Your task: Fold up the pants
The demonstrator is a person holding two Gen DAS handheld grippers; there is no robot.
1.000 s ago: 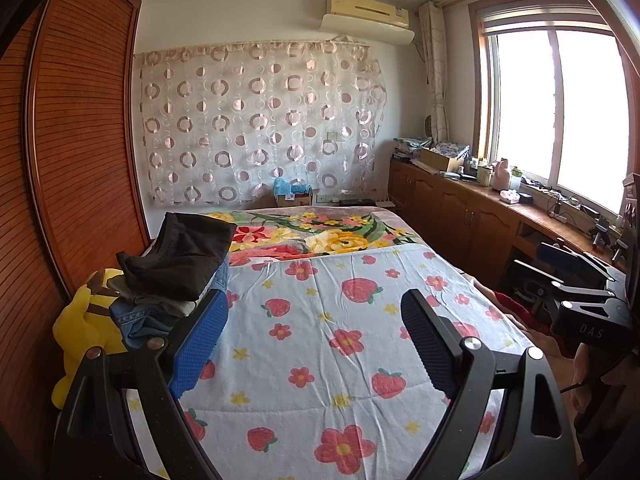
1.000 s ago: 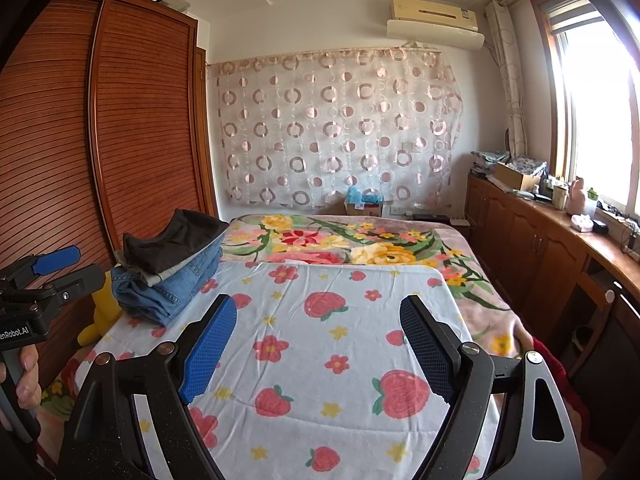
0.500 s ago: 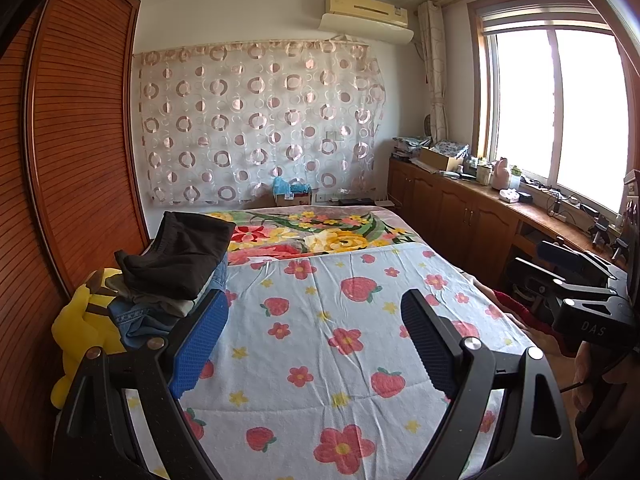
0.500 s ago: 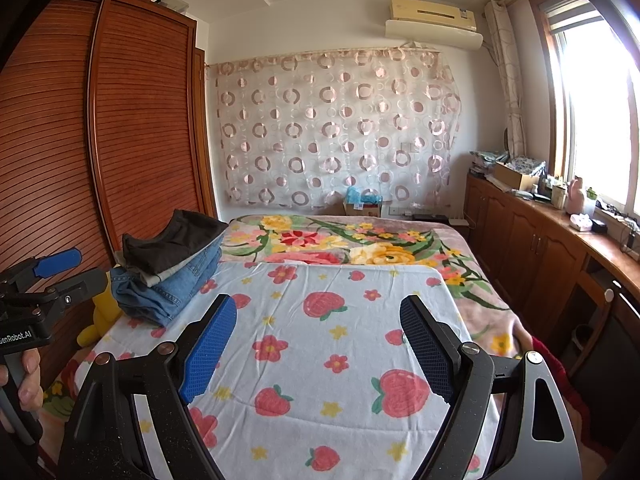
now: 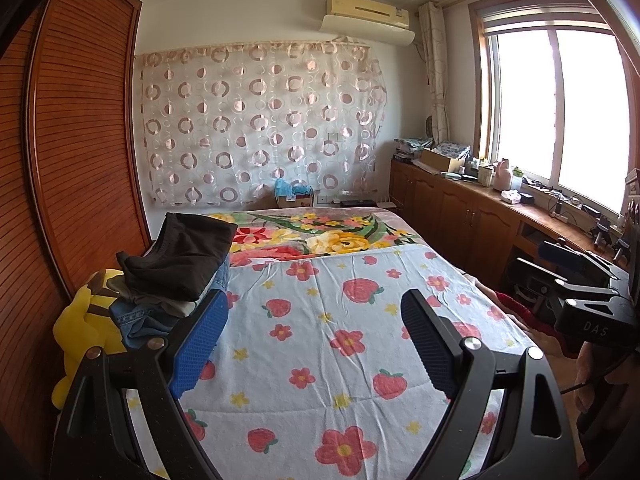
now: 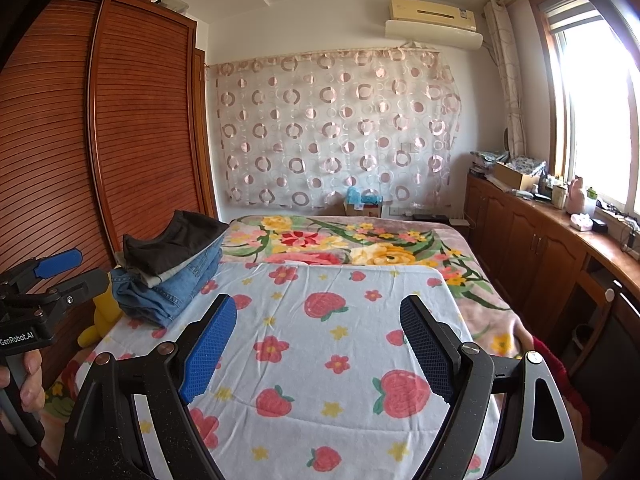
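Note:
A stack of folded pants sits at the left side of the bed, with dark brown pants (image 5: 180, 256) on top and blue jeans (image 6: 176, 284) beneath; the dark pants also show in the right wrist view (image 6: 172, 244). My left gripper (image 5: 316, 340) is open and empty, held above the strawberry-print sheet (image 5: 340, 340), just right of the stack. My right gripper (image 6: 318, 344) is open and empty above the same sheet (image 6: 320, 320). Each gripper shows at the edge of the other's view: the right one (image 5: 580, 280) and the left one (image 6: 48, 280).
A yellow plush toy (image 5: 84, 320) lies beside the stack against the wooden wardrobe (image 5: 72, 160). A floral blanket (image 5: 320, 236) covers the far bed. Wooden cabinets (image 5: 460, 216) with clutter run along the right under the window (image 5: 560, 120). A patterned curtain (image 5: 260, 128) hangs behind.

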